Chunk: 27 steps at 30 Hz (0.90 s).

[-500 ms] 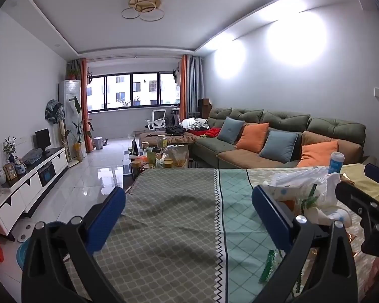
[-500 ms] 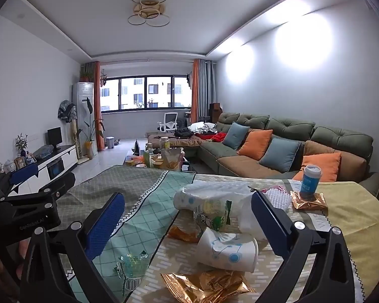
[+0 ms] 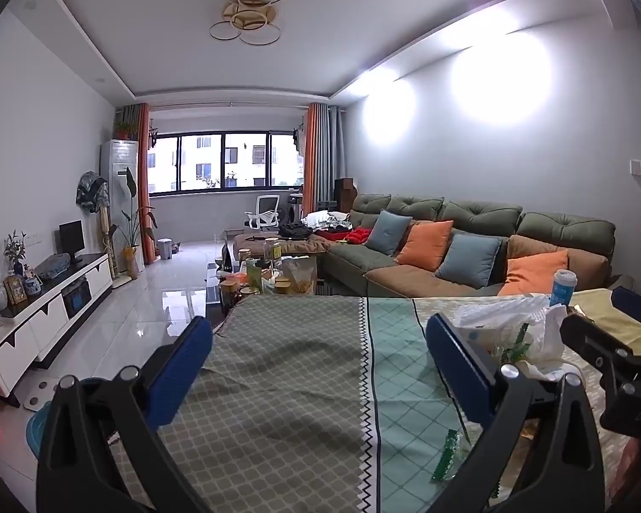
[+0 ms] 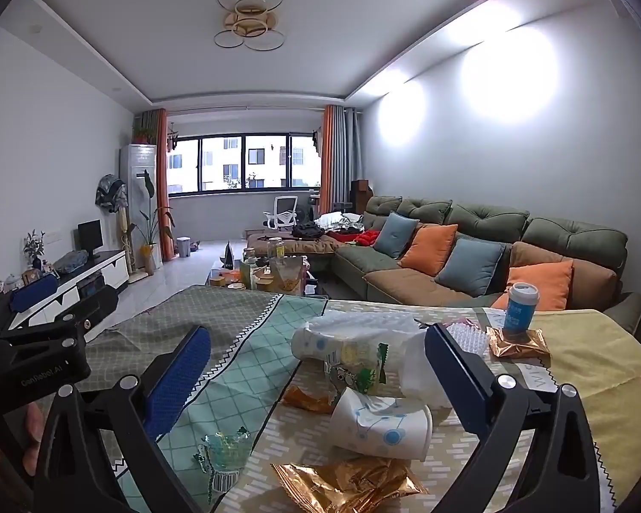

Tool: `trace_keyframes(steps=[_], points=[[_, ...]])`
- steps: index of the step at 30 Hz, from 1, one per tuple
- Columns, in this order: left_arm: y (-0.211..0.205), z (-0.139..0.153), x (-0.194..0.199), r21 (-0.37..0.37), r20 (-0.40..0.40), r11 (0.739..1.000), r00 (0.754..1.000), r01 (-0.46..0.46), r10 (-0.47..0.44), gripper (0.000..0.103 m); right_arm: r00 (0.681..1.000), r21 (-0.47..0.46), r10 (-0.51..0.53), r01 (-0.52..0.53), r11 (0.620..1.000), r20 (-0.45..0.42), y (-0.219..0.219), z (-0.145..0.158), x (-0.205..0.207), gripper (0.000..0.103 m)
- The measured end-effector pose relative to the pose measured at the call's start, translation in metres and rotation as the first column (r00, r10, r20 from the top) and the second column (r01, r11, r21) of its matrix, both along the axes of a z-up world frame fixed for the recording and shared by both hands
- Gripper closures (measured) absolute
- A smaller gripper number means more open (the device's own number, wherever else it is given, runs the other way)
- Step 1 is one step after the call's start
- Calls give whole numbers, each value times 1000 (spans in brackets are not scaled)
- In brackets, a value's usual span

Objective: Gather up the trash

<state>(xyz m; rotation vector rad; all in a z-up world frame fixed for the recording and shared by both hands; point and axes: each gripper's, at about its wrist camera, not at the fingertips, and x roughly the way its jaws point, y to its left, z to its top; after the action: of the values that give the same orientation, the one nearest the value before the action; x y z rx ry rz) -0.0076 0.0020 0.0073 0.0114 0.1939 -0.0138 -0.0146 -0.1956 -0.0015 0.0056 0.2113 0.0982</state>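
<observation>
Gold wrapper (image 4: 346, 485) lay nearest the right gripper (image 4: 316, 372), jaws apart and empty like the left gripper (image 3: 318, 363); best approach was low, pinching a raised crinkle.

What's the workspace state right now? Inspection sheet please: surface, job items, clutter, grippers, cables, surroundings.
Surface: table under patterned cloths, wrinkled at the grey end.
Job's things: crumpled paper cup on its side; gold wrapper at the near edge; second gold wrapper under an upright blue cup; green snack bag; white plastic bag; small clear cup.
Clutter: orange scrap beside the paper cup.
Grippers: left gripper open, over bare cloth; right gripper open, over the trash pile, touching nothing.
Cables: nothing seen.
Surroundings: sofa with cushions, crowded coffee table, TV stand, window.
</observation>
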Motion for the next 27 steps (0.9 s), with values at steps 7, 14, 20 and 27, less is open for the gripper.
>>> trace_keyframes(steps=[7,14,20,27], points=[[-1,2,-2,2,11,1000,1000,-2,2,3,1000,2,-13,13,1000,6,-1,5,-8,3],[-1,0,-2,-1,14,1000,1000,1,-1,3,1000,-2,-15,15,1000,8,-1,6,-7,3],[-1,0,-2,-2,14,1000,1000,3,-3,3,1000,-3,-13,13,1000,9,0,6,-6,3],[0,1,-3,-4,18,1000,1000,3,-3,3,1000,-3,-13,13,1000,12,1,7,-6,3]])
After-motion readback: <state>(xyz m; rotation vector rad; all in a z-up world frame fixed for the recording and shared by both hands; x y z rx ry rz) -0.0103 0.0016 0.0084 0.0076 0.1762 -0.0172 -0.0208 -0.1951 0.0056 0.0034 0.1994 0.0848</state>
